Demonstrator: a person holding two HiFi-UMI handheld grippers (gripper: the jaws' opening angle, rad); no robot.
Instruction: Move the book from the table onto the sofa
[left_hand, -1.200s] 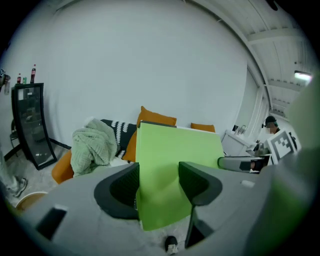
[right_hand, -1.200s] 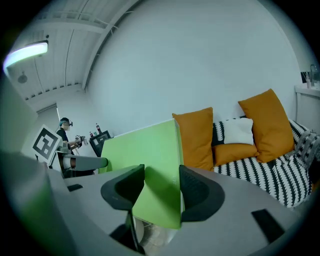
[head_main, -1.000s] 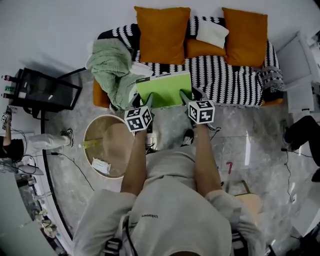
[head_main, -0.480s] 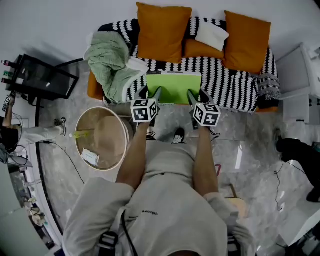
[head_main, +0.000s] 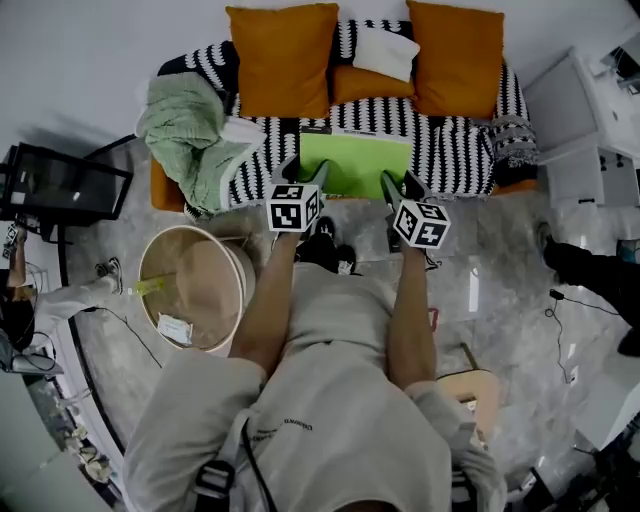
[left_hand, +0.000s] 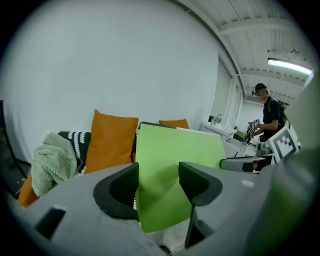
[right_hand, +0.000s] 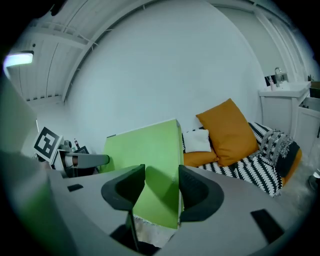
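Clamped from both near corners: a green book (head_main: 355, 163), gripped by the left gripper (head_main: 303, 170) at its left near edge and by the right gripper (head_main: 398, 182) at its right near edge. Seen from the head view, placed over the front part of the sofa (head_main: 450, 160) seat, above the black-and-white striped cover – resting on it or just above it, impossible to tell. In the left gripper view, both jaws closed on the book (left_hand: 175, 165), its green cover rising tilted from between them, left gripper (left_hand: 159, 185) at the lower corner. In the right gripper view, the same: jaws of the right gripper (right_hand: 162, 192) pressed on the book (right_hand: 150, 155), its edge running up just beside the right-hand jaw. Behind the book, two orange cushions (head_main: 282, 58) against the sofa back, with a small white pillow (head_main: 385, 50) between them. At the sofa's left end, a crumpled green blanket (head_main: 185, 125). Left of the person's arms, well apart from the book – a round wooden table (head_main: 205, 280) on the marbled floor.
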